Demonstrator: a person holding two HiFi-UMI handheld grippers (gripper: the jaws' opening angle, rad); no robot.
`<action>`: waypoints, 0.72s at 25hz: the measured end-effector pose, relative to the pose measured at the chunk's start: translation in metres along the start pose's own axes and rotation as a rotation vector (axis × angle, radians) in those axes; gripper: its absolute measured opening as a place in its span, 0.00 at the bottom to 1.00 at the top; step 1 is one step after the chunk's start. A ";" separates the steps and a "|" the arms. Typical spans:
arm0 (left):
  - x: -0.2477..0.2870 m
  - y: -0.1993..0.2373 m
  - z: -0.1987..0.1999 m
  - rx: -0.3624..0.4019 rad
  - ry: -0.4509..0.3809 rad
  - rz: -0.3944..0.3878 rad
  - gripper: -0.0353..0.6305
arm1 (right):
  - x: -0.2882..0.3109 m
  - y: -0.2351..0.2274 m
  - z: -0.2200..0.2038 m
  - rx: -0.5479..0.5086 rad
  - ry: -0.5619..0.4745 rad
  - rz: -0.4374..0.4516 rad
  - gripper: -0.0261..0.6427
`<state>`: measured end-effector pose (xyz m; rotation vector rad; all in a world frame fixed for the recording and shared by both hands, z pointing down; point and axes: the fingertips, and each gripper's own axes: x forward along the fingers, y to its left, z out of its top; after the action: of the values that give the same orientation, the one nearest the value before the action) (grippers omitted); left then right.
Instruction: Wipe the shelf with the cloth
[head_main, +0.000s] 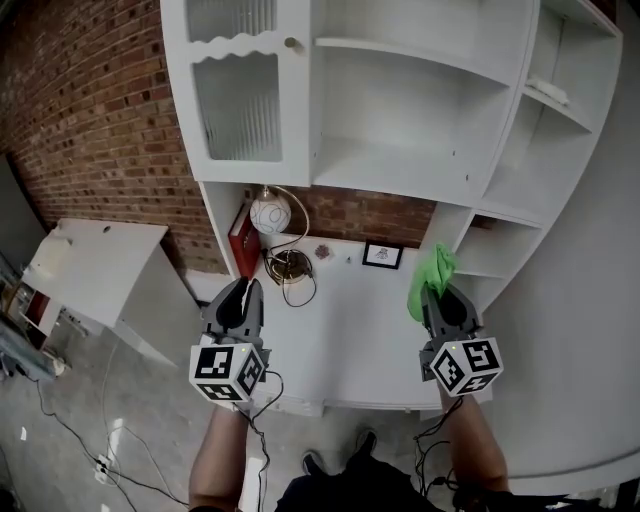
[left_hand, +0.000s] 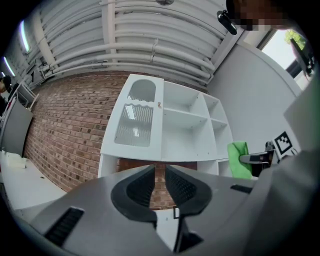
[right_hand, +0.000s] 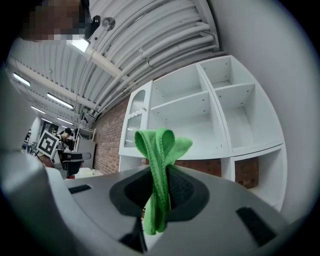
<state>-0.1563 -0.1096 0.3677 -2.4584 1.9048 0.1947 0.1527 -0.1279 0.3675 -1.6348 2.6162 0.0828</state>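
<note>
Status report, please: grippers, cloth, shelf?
Left gripper empty, jaws slightly apart. Right gripper shut on green cloth. Shelf not yet touched. Globe lamp, cable on desk below.

A brick wall (head_main: 90, 110) fills the head view from 9 to 11 o'clock and shows again behind the white bench (head_main: 340, 330). At the bench's 11 o'clock corner stands a white patterned globe (head_main: 270, 212). A red book (head_main: 243, 238) stands upright just beside it at its 8 o'clock. A coiled cord (head_main: 290, 268) lies at the globe's 5 o'clock. A small framed picture (head_main: 382, 255) sits at the bench's 1 o'clock, with a small dark object (head_main: 322, 251) between it and the cord. A low white cabinet (head_main: 95, 265) stands at 9 o'clock, and a cable (head_main: 70, 430) trails over the concrete floor (head_main: 50, 390) at 8 o'clock.
</note>
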 end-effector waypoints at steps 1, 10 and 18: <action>0.006 0.000 -0.001 -0.001 0.000 0.001 0.15 | 0.007 -0.002 0.000 0.003 -0.003 0.005 0.12; 0.054 -0.005 0.017 0.035 -0.033 0.053 0.15 | 0.074 -0.029 0.021 0.043 -0.073 0.109 0.12; 0.100 -0.018 0.030 0.112 -0.051 0.123 0.15 | 0.136 -0.052 0.053 0.012 -0.147 0.245 0.12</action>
<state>-0.1165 -0.1987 0.3250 -2.2468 1.9892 0.1476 0.1411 -0.2690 0.3035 -1.2444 2.6820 0.1888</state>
